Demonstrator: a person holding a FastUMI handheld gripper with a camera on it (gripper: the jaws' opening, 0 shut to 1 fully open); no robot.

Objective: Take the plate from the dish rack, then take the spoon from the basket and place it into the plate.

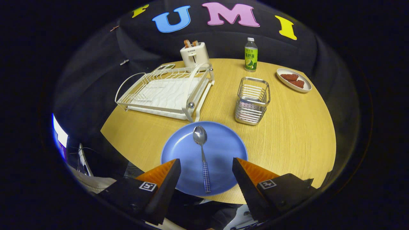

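Hovering hand-held gripper [206,169] above near edge of round blue plate [223,150] on wooden worktop [287,134], fingers spread, gripping nothing. Metal spoon with checked handle [202,156] lies in plate between fingers, long axis near-far, bowl pointing far. Wire basket [253,100] far right, white dish rack [166,92] far left.

The camera rides above the gripper [206,164], fingers spread apart, looking steeply down, close over the table [287,134].

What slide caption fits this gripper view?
Open gripper above the spoon lying in the blue plate.
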